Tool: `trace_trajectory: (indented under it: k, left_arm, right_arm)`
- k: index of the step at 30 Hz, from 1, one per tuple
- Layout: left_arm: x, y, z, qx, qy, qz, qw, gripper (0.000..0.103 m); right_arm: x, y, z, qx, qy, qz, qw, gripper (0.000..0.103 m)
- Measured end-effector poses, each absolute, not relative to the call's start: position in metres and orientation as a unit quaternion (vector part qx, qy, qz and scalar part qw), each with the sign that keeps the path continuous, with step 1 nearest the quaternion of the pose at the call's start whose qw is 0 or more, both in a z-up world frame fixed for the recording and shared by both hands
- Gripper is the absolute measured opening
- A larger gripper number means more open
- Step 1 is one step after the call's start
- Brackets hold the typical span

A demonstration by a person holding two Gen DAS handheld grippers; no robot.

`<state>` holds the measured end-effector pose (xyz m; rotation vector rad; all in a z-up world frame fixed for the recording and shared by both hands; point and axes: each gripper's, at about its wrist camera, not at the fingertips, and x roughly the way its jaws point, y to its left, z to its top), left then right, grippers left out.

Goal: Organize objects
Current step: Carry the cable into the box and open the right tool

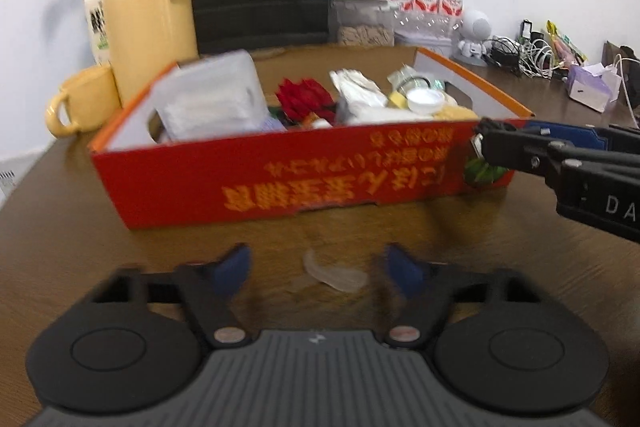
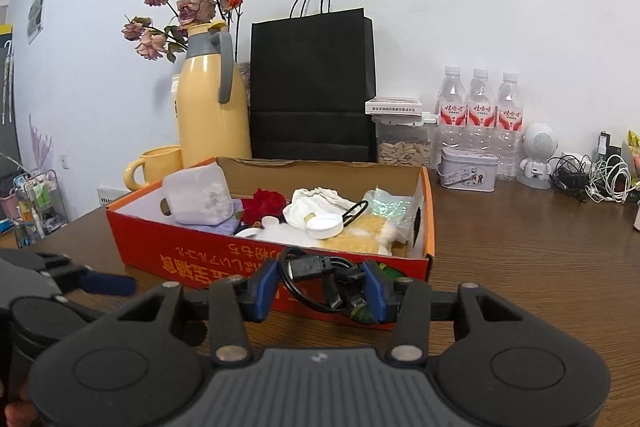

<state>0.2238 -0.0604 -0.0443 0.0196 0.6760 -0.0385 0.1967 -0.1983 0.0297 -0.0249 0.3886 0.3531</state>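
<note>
Even indoor light, one view blurred

I am seeing the left wrist view smearing, the red box looking soft; the right view is staying sharp, edges bending.

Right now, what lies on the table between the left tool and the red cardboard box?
A small clear plastic piece lies on the brown wooden table between the left tool and the red cardboard box, per the left wrist view.

The table looks like dark, grained wood with a slight sheen, the box printed cardboard with a raw brown inside, the jug glossy and smooth, the bag matt black paper, and the bottles clear plastic.
</note>
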Motion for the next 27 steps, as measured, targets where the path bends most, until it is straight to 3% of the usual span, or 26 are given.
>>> trace_trajectory:
  k: [1,2,3,4,16,27]
  left_arm:
    - [0.223,-0.061,-0.047,0.006,0.333,-0.024,0.942,0.029]
    - [0.222,-0.063,-0.047,0.010,0.330,-0.027,0.943,0.018]
    - [0.219,-0.065,-0.047,0.012,0.328,-0.030,0.944,0.017]
    - [0.216,-0.066,-0.046,0.013,0.324,-0.031,0.945,0.009]
    - [0.204,-0.057,-0.002,0.000,0.251,-0.056,0.966,0.007]
    - [0.251,-0.042,0.047,-0.025,0.175,-0.057,0.983,0.007]
  right_arm:
    - [0.196,-0.199,0.029,-0.013,0.192,0.175,0.966,0.044]
    - [0.196,-0.199,0.029,-0.014,0.191,0.177,0.965,0.044]
    - [0.195,-0.198,0.029,-0.015,0.191,0.178,0.965,0.044]
    - [0.195,-0.198,0.029,-0.016,0.190,0.179,0.965,0.044]
    - [0.187,-0.192,0.037,-0.023,0.170,0.186,0.968,0.044]
    - [0.226,-0.173,0.079,-0.057,0.137,0.165,0.975,0.044]
